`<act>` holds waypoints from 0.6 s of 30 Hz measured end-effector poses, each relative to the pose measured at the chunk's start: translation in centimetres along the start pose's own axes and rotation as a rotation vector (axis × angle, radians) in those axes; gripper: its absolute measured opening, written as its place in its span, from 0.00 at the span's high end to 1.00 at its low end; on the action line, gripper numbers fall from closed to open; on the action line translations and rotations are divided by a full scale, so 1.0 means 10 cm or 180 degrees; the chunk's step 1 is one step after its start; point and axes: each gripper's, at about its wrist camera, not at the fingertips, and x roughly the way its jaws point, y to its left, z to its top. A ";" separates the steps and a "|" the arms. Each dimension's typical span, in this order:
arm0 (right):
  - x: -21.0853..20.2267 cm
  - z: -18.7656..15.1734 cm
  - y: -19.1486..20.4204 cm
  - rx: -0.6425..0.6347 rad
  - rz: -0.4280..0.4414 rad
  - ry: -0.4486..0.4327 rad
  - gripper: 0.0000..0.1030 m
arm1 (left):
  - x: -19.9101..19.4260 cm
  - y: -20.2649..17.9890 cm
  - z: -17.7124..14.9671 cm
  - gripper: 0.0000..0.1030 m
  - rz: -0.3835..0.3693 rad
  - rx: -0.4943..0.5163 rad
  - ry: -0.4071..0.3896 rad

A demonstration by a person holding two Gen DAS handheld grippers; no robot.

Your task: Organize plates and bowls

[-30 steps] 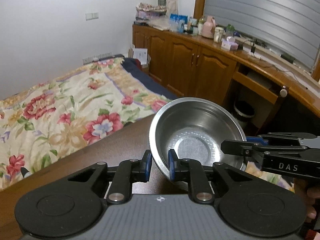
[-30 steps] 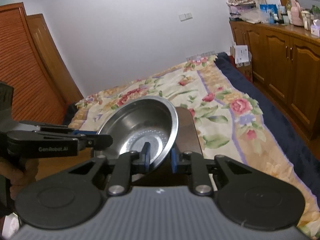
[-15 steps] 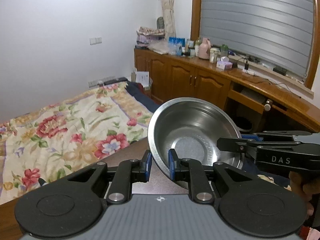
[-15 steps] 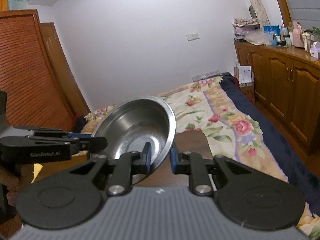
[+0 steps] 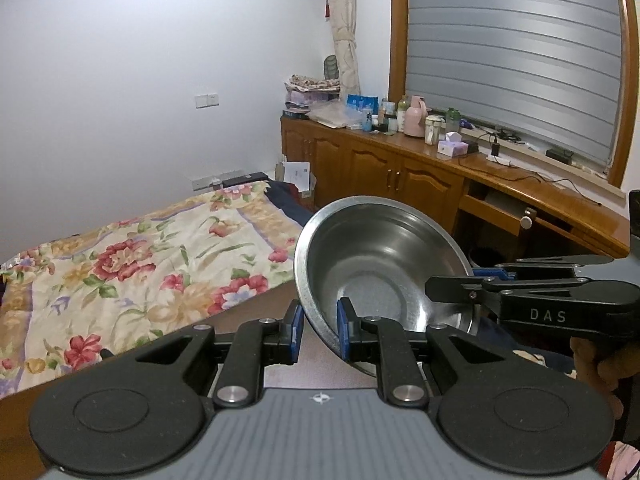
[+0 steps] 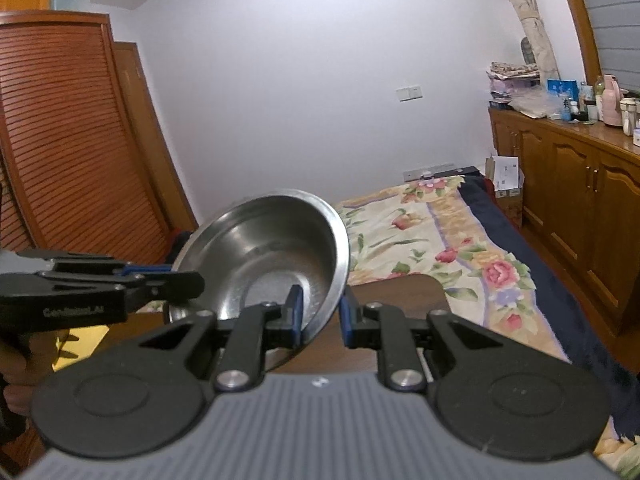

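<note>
A stainless steel bowl (image 5: 380,256) hangs tilted above the brown table (image 5: 256,312), held by its rim from two sides. My left gripper (image 5: 320,332) is shut on the near left rim, one blue pad inside the bowl and one outside. My right gripper (image 5: 476,278) comes in from the right and is clamped on the opposite rim. The right wrist view has the same bowl (image 6: 264,248) with my right gripper (image 6: 321,314) shut on its right rim and the left gripper (image 6: 176,276) pinching the far left edge. The bowl is empty.
A bed with a floral quilt (image 5: 132,276) lies beyond the table edge (image 6: 400,296). Wooden cabinets (image 5: 380,176) with bottles and boxes on top line the right wall. A louvered wooden door (image 6: 68,152) stands at left. A hand (image 5: 592,364) grips the right tool.
Both grippers have risen with the bowl still clamped between them. The views have tipped upward, so more wall and window show and less of the table.
</note>
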 end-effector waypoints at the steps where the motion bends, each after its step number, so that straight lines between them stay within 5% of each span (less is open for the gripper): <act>1: -0.01 -0.02 0.02 -0.0020 0.0009 0.0004 0.80 | -0.01 0.01 -0.03 0.80 0.0009 -0.0010 0.0015; 18: 0.01 -0.42 0.27 -0.0142 0.0132 0.0245 0.80 | -0.18 0.12 -0.54 0.80 -0.0013 -0.0155 0.0148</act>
